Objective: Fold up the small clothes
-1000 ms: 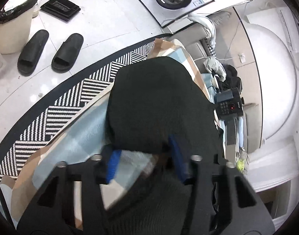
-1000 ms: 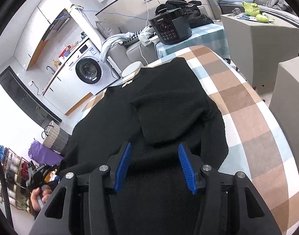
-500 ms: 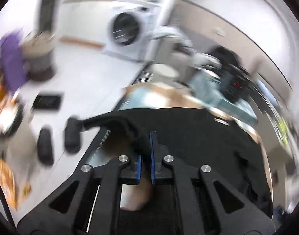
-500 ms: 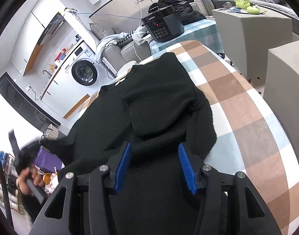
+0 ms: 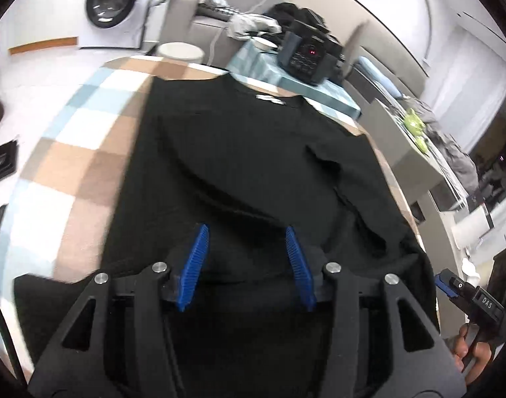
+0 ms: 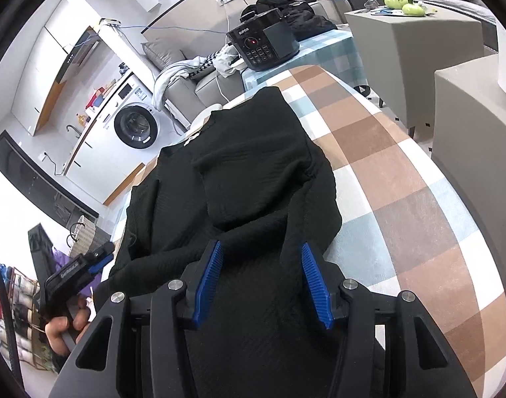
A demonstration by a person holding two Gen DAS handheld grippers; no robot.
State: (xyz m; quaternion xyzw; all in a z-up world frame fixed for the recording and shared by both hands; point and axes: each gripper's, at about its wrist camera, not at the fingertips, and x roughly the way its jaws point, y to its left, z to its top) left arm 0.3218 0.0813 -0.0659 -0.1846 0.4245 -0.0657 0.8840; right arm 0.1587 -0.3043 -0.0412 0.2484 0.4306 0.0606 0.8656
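Releasing: our left gripper (image 5: pixel 246 258) has just opened; nothing between its fingers.
Sweater (image 5: pixel 253 172): under and ahead of both fingertips, left sleeve now folded in.
Right gripper (image 6: pixel 264 282): fingers apart, empty.
Next: we judge bottom fold.

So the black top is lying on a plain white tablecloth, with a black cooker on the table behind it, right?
Not quite. The tablecloth is checked in brown, pale blue and white, as the right wrist view shows. The black top does lie on it, and the black cooker does stand on the table behind.
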